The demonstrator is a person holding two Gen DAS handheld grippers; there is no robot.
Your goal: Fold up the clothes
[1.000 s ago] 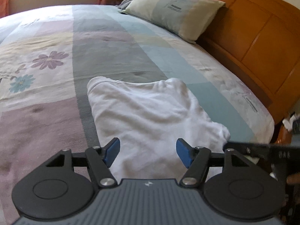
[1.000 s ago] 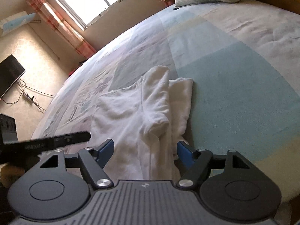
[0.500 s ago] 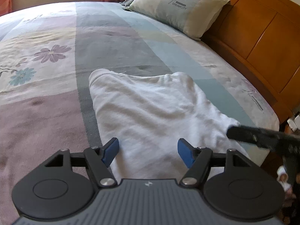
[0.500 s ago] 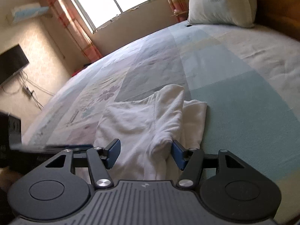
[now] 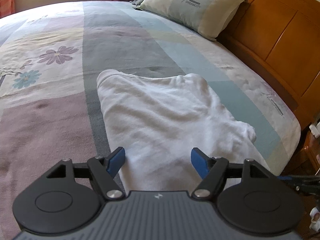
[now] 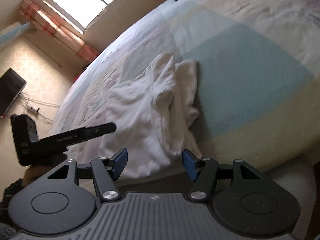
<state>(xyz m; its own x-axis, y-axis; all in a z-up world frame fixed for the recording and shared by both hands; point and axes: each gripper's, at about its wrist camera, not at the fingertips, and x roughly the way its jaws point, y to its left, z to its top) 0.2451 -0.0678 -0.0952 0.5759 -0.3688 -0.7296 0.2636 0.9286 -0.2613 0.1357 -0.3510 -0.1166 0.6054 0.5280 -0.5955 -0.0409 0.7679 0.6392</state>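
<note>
Item: white garment (image 5: 166,120), partly folded, lying flat on the bed (image 5: 120,40) near its foot-side edge. Directly ahead of the left hand-held gripper (image 5: 158,161), its near hem running between and below the blue pads (image 5: 117,160). In the right wrist view the same garment (image 6: 144,110) lies ahead of and slightly left of the right hand-held gripper (image 6: 153,163), with a doubled sleeve or fold forming a ridge on its right side.

Left hand-held gripper: jaws apart, recently widening; cloth lies under the gap but the pads do not press on it.

Right hand-held gripper: jaws apart, narrowed a little within the last second and since steady; nothing clamped. It sits just off the bed's edge, with the garment's near corner beyond the fingertips. This view is motion-blurred.

Bed: patchwork cover in grey, teal, mauve and cream, with flower prints to the left of the left hand-held gripper.

Pillow (image 5: 192,10): far ahead and right of the left hand-held gripper, against the wooden headboard (image 5: 280,40).

Window (image 6: 86,0): far ahead and left of the right hand-held gripper, with a striped curtain (image 6: 60,32) below it.
</note>
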